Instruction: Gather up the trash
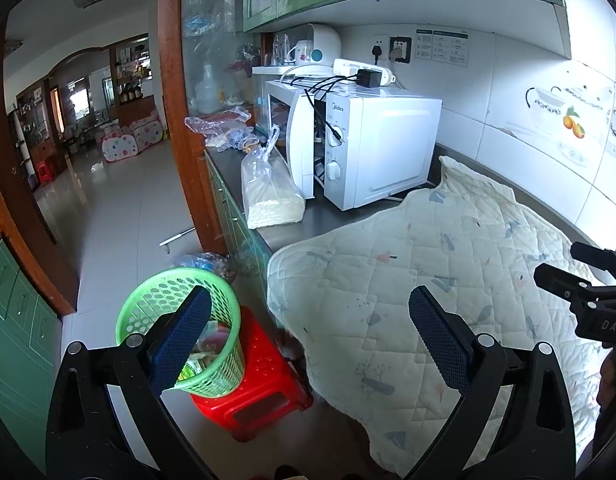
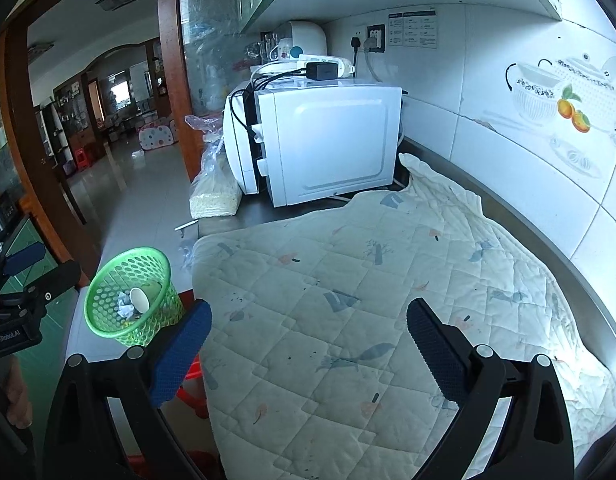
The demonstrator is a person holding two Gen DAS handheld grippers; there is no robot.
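Both grippers, left (image 1: 308, 344) and right (image 2: 308, 344), hang empty, jaws apart, over a bare quilt (image 2: 368, 280). The bin (image 2: 108, 320) holds trash. Collection looks finished; next, scan for leftovers.

Both tools (image 1: 310, 340) (image 2: 308, 340) — black frames, silver screws, blue textured pads (image 1: 438, 344).

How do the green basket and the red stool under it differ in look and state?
The green basket is round with perforated mesh walls; the red stool is boxy with a mostly solid top. The green basket holds trash, including a white cup and crumpled paper; the red stool holds only the basket. The basket stands on the stool; the stool stands on the floor. Both look like plastic and sit beside the quilted cloth.
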